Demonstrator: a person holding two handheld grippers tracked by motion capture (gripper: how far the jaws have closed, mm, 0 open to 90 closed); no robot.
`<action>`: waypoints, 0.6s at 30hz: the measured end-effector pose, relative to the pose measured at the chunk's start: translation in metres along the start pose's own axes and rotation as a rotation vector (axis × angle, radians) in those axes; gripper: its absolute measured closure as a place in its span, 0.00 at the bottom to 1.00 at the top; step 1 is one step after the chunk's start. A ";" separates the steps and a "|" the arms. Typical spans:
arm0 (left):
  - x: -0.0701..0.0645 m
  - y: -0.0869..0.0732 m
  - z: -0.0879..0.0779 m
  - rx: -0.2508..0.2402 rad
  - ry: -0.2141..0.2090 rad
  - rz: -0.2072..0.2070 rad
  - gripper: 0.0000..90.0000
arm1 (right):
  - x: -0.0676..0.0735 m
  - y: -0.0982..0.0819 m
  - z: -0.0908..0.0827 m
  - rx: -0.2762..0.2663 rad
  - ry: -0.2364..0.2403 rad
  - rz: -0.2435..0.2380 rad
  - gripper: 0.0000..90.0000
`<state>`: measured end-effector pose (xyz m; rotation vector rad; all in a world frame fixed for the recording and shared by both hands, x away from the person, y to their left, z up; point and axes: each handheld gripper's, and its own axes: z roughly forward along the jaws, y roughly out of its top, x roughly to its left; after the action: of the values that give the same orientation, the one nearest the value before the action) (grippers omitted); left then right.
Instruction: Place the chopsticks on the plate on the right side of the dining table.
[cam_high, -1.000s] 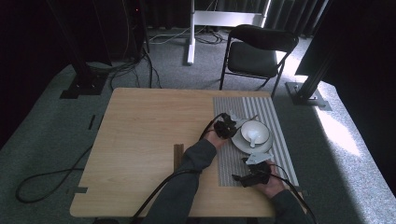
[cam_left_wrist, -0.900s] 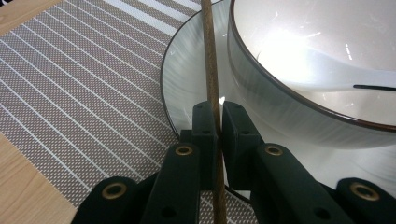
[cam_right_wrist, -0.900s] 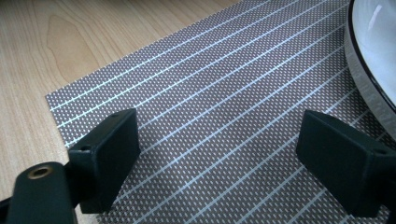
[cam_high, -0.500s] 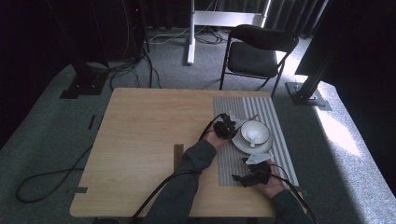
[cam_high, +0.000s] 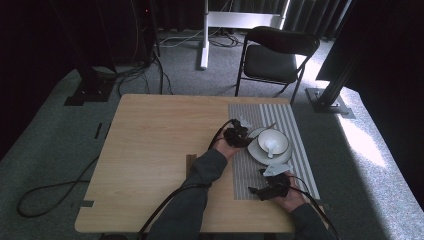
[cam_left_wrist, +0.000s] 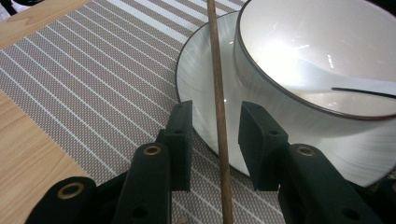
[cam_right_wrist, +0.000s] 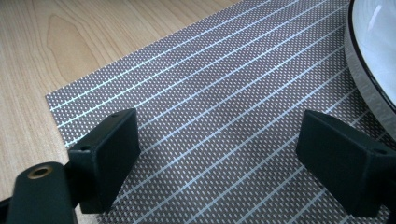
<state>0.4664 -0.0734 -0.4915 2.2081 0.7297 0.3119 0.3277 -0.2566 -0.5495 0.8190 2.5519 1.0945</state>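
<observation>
A thin brown stick (cam_left_wrist: 218, 93), probably a chopstick, lies straight across the plate's (cam_left_wrist: 201, 74) left rim on the striped mat (cam_left_wrist: 93, 70), just left of the bowl (cam_left_wrist: 299, 56). It runs between the left gripper's (cam_left_wrist: 215, 140) jaws, which have just been opening and no longer press it. The right gripper (cam_right_wrist: 219, 163), nearer on the mat, gapes wide over bare mat.

Seen from above: a light wooden worktop (cam_high: 155, 150) on grey carpet (cam_high: 60, 145). Beyond it, a black folding chair (cam_high: 272, 57) beside a white stand (cam_high: 205, 35). Dark curtains along the back. Black cables (cam_high: 45, 192) looped across the floor. Bright sunlight patch (cam_high: 362, 142) at right.
</observation>
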 end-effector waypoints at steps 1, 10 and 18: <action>0.001 -0.001 -0.002 0.001 0.001 0.001 0.72 | 0.000 0.000 0.000 0.000 0.000 0.000 0.14; 0.004 -0.007 -0.021 -0.010 0.023 -0.016 0.69 | 0.000 0.000 0.000 -0.001 0.002 0.003 0.14; 0.003 -0.007 -0.038 -0.031 0.029 -0.016 0.68 | 0.000 0.000 0.000 0.000 0.001 0.001 0.14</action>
<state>0.4495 -0.0446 -0.4713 2.1715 0.7525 0.3458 0.3277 -0.2565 -0.5495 0.8198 2.5525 1.0951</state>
